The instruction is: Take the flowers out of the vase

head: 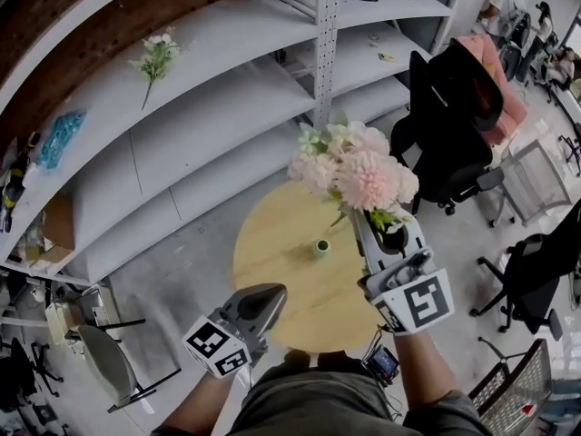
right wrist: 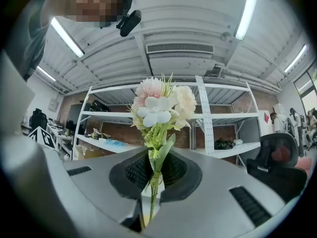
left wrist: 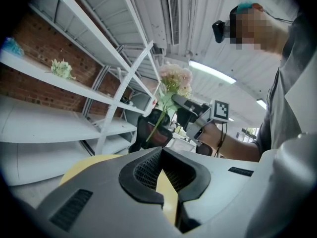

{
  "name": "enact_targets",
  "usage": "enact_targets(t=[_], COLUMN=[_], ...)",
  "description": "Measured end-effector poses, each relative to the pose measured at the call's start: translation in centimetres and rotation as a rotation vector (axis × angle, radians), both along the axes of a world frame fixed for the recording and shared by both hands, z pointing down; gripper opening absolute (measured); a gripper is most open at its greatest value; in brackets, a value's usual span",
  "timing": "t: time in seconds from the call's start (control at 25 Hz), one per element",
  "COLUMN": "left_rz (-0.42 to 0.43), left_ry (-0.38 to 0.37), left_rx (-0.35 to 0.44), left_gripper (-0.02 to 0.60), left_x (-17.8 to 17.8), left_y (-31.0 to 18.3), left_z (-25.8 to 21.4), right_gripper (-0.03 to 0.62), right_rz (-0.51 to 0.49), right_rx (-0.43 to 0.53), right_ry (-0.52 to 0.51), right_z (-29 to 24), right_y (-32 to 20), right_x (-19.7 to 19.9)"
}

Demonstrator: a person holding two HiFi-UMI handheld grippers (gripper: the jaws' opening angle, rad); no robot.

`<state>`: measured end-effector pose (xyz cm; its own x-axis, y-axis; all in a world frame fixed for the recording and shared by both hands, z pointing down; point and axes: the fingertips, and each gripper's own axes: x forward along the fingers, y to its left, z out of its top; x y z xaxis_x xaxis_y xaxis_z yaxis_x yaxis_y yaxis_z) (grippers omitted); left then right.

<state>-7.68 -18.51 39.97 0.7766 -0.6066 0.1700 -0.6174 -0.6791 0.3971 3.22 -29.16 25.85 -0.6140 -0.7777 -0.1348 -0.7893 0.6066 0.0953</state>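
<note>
A bunch of pink and white flowers (head: 354, 166) hangs in the air above the round wooden table (head: 272, 271). My right gripper (head: 361, 222) is shut on its green stems. In the right gripper view the stems (right wrist: 150, 192) run up between the pads to the blooms (right wrist: 161, 105). The small green vase (head: 320, 247) stands on the table with nothing in it, below and left of the bunch. My left gripper (head: 270, 296) hovers over the table's near edge, shut with nothing in it. The left gripper view shows the lifted flowers (left wrist: 173, 78) and the right gripper (left wrist: 181, 103) ahead.
White metal shelving (head: 227, 80) runs behind the table, with a loose flower sprig (head: 156, 57) on one shelf. Black office chairs (head: 449, 125) stand to the right, and a grey chair (head: 104, 357) to the left. A person's legs are at the table's near side.
</note>
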Motion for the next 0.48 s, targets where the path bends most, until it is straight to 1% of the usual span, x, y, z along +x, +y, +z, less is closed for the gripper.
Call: enact_targets(t=[0.24,0.32,0.48], left_rz=[-0.042,-0.049,-0.056], left_ry=[0.028,0.034,0.032], left_rx=[0.053,0.066,0.08], left_gripper=[0.008,0.008,0.008], left_x=[0.4,0.4,0.4], left_y=[-0.2,-0.3,-0.4], left_z=[-2.1,-2.6,-3.2], right_gripper=[0.023,0.023,0.023], right_rz=[-0.033,-0.047,-0.07], right_rx=[0.066,0.078,0.068], right_ry=[-0.001,0.001,0.0], right_z=[-4.8,-5.5,-5.7], right_y=[2.0,2.5,3.0], right_x=[0.6,0.5,0.2])
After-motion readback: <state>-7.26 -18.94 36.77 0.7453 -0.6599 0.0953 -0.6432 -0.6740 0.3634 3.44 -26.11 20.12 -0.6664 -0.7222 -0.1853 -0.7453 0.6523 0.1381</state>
